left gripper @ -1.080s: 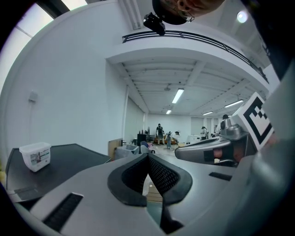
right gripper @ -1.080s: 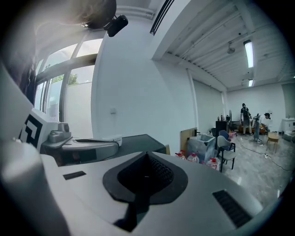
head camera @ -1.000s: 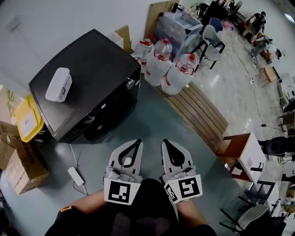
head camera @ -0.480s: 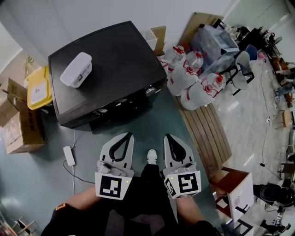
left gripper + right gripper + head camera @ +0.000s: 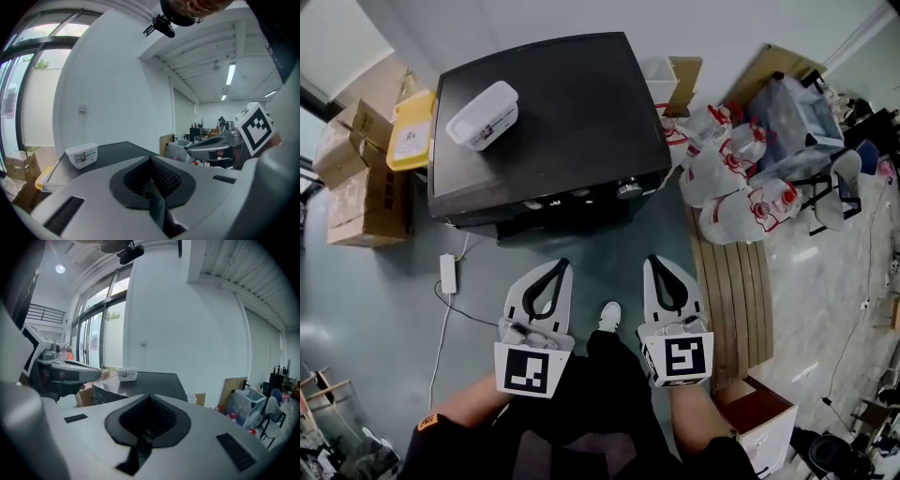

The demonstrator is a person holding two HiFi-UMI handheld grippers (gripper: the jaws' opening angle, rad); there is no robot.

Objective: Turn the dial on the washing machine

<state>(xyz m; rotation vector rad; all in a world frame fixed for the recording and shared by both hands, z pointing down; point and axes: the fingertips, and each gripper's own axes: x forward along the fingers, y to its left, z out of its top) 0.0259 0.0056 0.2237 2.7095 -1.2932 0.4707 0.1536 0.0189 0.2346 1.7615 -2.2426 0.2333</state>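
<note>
Head view: the washer [image 5: 553, 103] now sits square ahead, where a second ago it lay skewed off to the left, so the person has turned to face it. Its dial [image 5: 628, 189] is at the front panel's right end, well apart from the left gripper [image 5: 559, 266] and right gripper [image 5: 653, 262]. Left gripper view: jaws together, nothing between. Right gripper view: jaws likewise closed and empty, dial out of sight. The reach is yet to come, likely with the right gripper.
</note>
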